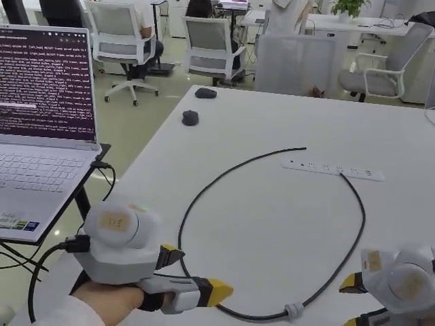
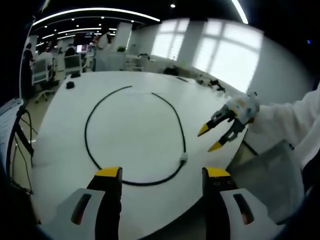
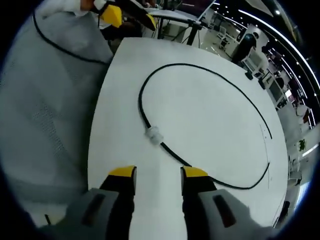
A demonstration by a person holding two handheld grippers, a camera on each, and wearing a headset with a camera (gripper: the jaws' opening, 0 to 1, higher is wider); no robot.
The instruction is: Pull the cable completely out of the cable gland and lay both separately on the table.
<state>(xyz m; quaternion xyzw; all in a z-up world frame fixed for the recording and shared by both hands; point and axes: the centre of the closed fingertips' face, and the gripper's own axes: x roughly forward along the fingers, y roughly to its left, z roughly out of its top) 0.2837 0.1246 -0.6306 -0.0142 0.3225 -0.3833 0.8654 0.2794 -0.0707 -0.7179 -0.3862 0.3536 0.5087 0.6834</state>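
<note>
We hold the left gripper and right gripper at the table's near edge, jaws apart and empty. The cable loops across the table, threaded through the cable gland lying between them.

The left hand-held gripper hangs over the near edge of the white worktop, jaws wide apart. A black cable lies looped there, with a white cable gland on it. The right hand-held gripper reaches in, jaws parted.
</note>
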